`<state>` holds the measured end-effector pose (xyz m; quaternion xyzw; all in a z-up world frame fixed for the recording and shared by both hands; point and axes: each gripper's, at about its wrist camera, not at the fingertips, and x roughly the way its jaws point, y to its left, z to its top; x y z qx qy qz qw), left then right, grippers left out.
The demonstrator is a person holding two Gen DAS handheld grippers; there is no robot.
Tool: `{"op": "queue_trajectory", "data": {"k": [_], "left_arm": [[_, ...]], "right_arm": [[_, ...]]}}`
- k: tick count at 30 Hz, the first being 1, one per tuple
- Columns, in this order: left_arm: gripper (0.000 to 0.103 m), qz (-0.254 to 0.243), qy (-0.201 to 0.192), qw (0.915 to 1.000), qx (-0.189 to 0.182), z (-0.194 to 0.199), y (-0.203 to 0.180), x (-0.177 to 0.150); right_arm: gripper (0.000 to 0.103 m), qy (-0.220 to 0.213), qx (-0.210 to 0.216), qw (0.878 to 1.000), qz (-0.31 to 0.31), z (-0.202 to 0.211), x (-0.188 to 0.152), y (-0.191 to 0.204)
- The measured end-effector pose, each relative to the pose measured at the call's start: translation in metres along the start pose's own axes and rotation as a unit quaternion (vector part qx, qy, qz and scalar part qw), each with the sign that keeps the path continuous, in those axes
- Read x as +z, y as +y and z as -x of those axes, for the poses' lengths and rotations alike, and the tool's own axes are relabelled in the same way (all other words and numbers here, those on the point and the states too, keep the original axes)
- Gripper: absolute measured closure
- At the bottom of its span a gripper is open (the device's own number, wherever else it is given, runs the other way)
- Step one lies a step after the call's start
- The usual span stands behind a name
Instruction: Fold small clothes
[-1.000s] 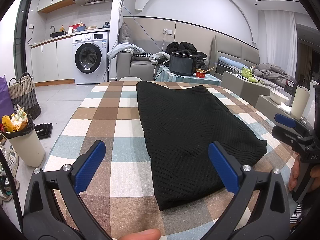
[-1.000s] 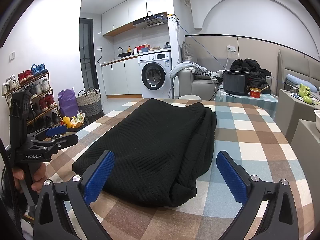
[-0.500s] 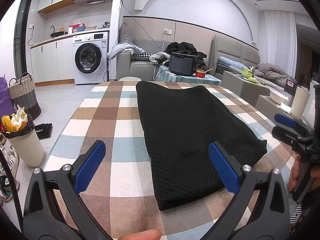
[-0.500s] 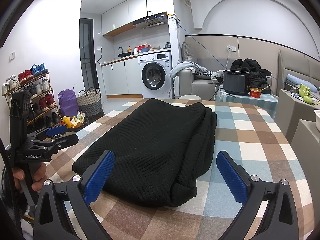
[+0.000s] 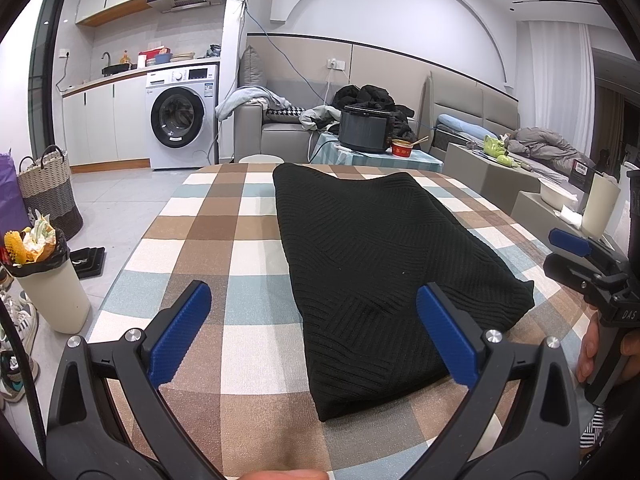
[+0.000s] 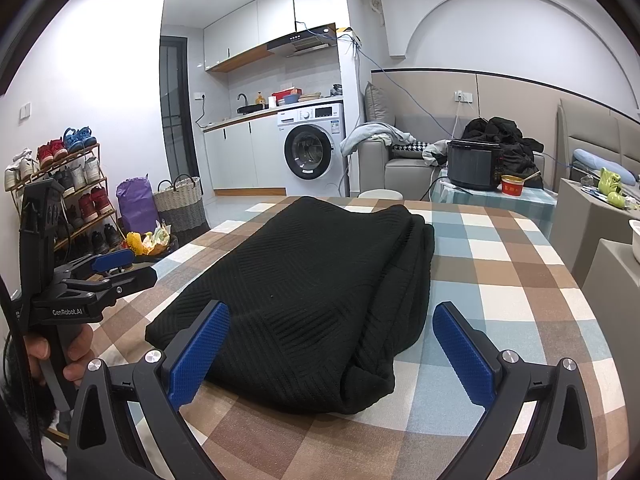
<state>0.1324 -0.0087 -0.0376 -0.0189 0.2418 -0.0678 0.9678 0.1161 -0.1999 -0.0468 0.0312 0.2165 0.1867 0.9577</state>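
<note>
Both tongs agape, empty, short of black knit (image 5: pixel 372 264).

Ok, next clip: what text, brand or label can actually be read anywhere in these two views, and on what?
"GenRobot.AI": on the left gripper body, seen from the right wrist.
"DAS": on the right gripper body, cut off at the frame edge.
Washing machine panel and sticker: too small to read.
Red bowl print: blurred.
Dark box with white label: unreadable.
</note>
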Motion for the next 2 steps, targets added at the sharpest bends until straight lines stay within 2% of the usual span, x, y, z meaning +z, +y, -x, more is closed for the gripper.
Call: {"op": "queue_trajectory", "data": {"k": [2], "left_arm": [[0.001,0.0,0.001,1.0,0.0,0.0,0.0002,-0.0001]], "right_arm": [[0.0,0.0,-0.001,1.0,0.0,0.0,0.0003,0.0001]]}}
